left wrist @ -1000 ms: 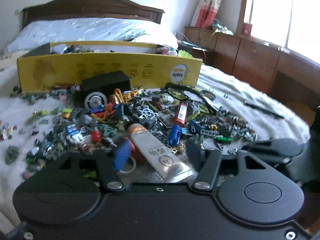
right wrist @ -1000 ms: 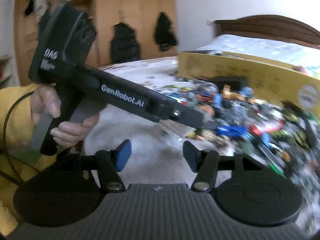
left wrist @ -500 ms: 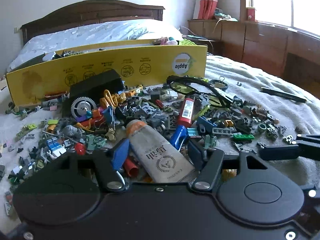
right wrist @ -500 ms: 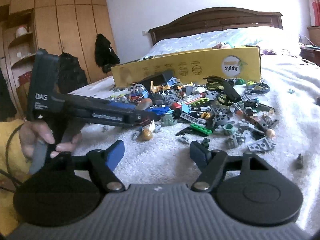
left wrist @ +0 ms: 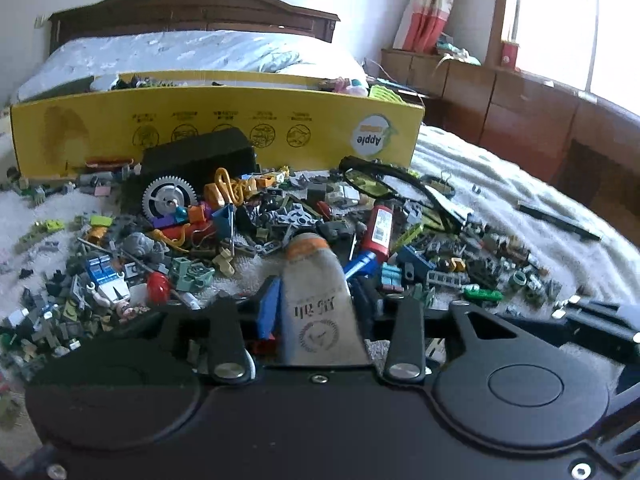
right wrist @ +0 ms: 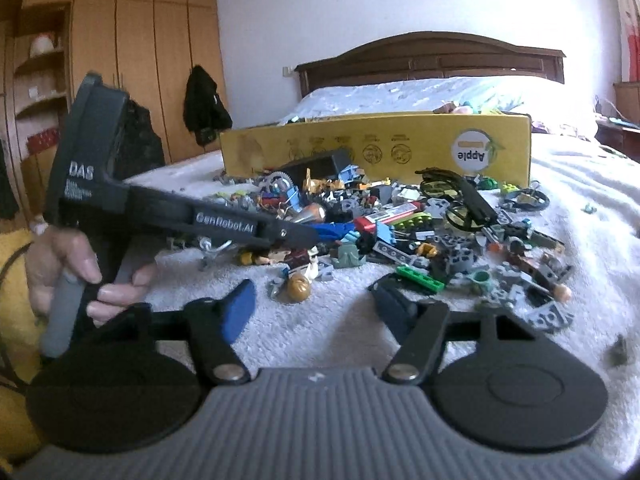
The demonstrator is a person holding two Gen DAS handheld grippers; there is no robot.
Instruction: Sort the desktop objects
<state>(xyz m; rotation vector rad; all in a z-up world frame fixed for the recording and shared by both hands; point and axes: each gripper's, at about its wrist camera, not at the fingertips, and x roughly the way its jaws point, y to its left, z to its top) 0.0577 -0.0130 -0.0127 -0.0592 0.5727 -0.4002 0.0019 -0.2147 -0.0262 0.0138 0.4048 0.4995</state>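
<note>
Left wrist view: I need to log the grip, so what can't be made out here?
- Tube: its crimped end is hidden behind the left gripper's body; its printing is blurred.
- Pad contact: the jaws are closing around the tube; whether they touch it is unclear.
- Yellow box: its wall hides the contents.

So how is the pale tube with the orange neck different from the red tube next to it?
The pale tube is fat, flattened and cream, with an orange collar; the red tube is slim and round, with a white label. The pale tube lies between the closing left gripper fingers; the red tube lies untouched in the pile. Both lie lengthwise on the bedspread.
</note>
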